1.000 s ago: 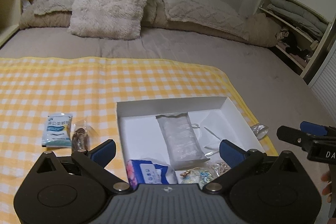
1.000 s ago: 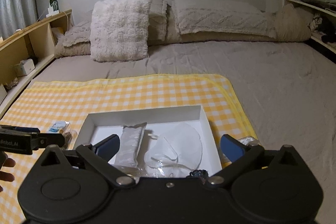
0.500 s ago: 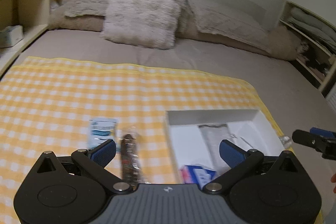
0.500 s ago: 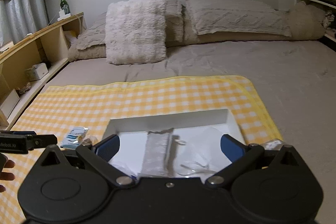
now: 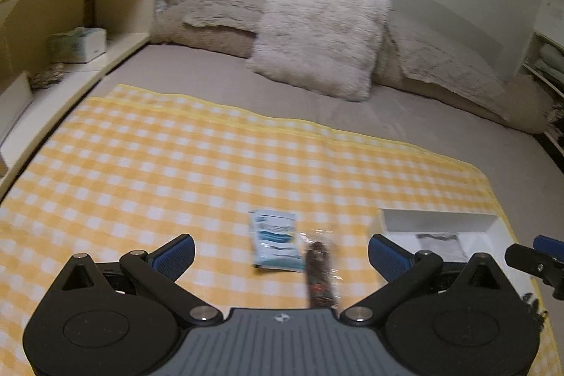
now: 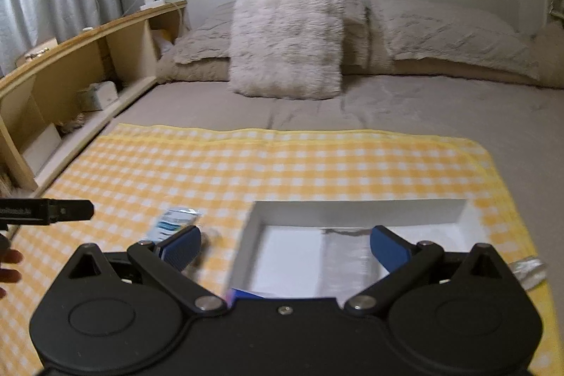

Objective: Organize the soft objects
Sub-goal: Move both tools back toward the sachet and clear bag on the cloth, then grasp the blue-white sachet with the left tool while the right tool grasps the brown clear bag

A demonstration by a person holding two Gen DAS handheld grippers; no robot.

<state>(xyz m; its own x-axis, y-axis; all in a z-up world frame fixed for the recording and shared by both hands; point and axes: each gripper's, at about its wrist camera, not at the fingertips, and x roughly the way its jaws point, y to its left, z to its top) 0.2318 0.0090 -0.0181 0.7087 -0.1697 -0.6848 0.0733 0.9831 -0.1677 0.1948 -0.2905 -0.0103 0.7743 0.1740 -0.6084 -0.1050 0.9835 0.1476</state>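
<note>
Glossy blue-white sachet point(image 5: 276, 244), gingham cloth point(image 5: 176, 171)

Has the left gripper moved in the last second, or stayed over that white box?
Yes. The left gripper swung left: the white cardboard box slid to its right, and the blue-and-white sachet now lies between its fingers.

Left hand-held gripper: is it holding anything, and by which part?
Nothing. The left hand-held gripper is open, with the blue-and-white packet and the dark wrapped item lying loose on the checked cloth between its fingers.
</note>
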